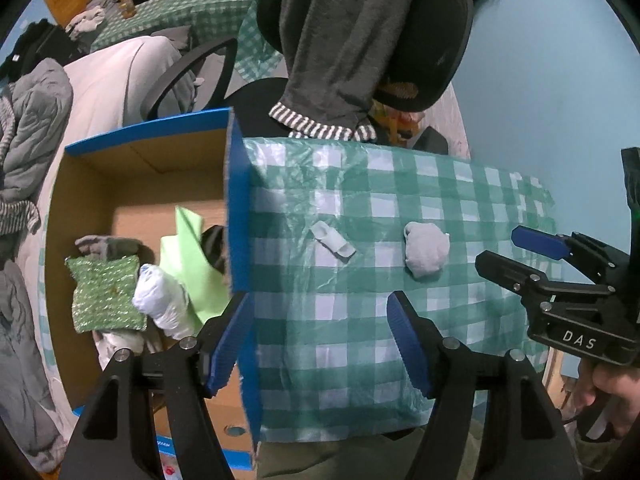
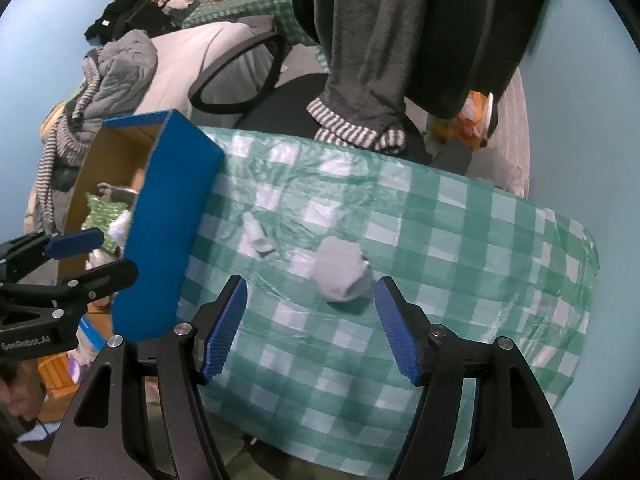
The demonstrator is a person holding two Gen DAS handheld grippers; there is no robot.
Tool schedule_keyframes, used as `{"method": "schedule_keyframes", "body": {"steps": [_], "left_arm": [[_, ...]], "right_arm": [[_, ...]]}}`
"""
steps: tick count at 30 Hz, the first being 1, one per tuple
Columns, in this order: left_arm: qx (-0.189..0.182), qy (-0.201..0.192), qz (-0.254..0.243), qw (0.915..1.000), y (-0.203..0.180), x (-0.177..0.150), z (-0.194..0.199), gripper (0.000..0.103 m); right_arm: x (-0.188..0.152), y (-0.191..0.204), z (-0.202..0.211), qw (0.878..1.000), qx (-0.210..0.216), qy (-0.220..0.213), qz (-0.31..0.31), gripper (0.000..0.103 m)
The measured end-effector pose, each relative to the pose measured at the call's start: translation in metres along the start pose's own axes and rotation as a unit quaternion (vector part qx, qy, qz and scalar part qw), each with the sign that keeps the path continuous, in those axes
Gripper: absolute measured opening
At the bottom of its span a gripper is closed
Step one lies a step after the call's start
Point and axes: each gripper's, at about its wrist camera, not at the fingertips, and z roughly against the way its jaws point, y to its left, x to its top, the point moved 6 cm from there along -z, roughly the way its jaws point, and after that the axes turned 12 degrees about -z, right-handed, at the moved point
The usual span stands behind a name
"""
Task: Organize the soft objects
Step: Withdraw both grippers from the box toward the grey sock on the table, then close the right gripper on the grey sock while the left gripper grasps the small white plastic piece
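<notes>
Your left gripper (image 1: 320, 336) hangs over the near edge of the bench (image 1: 460, 200), its blue fingers (image 1: 408, 344) spread wide with nothing between them. The left finger overlaps the blue wall of the cardboard box (image 1: 236, 184) that stands at the bench's 9 o'clock side.

Inside that box lie a green sparkly pouch (image 1: 106, 292), a white rolled bundle (image 1: 160, 300) just beside it, and a light green cloth (image 1: 192, 264) leaning against the blue wall.

On the green checked cover, the grey balled sock (image 1: 426, 250) sits at about 1 o'clock from your left gripper, well apart from the box. A small white clip-like piece (image 1: 334, 240) lies between sock and box, touching neither.

Your right gripper (image 2: 310, 324) points down with its fingers (image 2: 396, 340) wide and empty. The grey sock (image 2: 340, 274) lies just past the fingertips at 12 o'clock, a little toward the right finger, not touched by either pad.

Beyond the bench, a grey garment with striped cuffs (image 1: 340, 40) drapes over a black office chair (image 1: 440, 40).
</notes>
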Motion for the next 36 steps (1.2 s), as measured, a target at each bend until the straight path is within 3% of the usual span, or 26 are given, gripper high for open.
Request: {"method": "schedule_keyframes", "body": {"steps": [13,23,30,31,34,36], "left_arm": [[0.04,0.059,-0.006,0.9974,-0.013,0.011,-0.063,0.073],[0.032,0.086,0.023,0.9955,-0.001,0.016,-0.092,0.073],[0.027,0.086,0.023,0.9957,-0.007,0.026,-0.094,0.078],[0.024,0.086,0.023,0.9957,-0.009,0.028,-0.094,0.078],[0.016,0.092,0.033,0.9951,-0.012,0.033,-0.099,0.079],[0.011,0.097,0.044,0.9943,-0.01,0.034,-0.103,0.079]], "right_arm": [[0.01,-0.02,-0.053,0.999,-0.006,0.049,0.001,0.072],[0.014,-0.023,-0.087,0.997,-0.001,0.072,-0.001,0.072],[0.008,-0.022,-0.103,0.997,-0.007,0.078,0.016,0.072],[0.007,-0.022,-0.104,0.997,-0.006,0.081,0.018,0.07],[0.002,-0.024,-0.108,0.996,-0.002,0.09,0.017,0.045],[0.002,-0.027,-0.106,0.996,-0.001,0.087,0.015,0.038]]}}
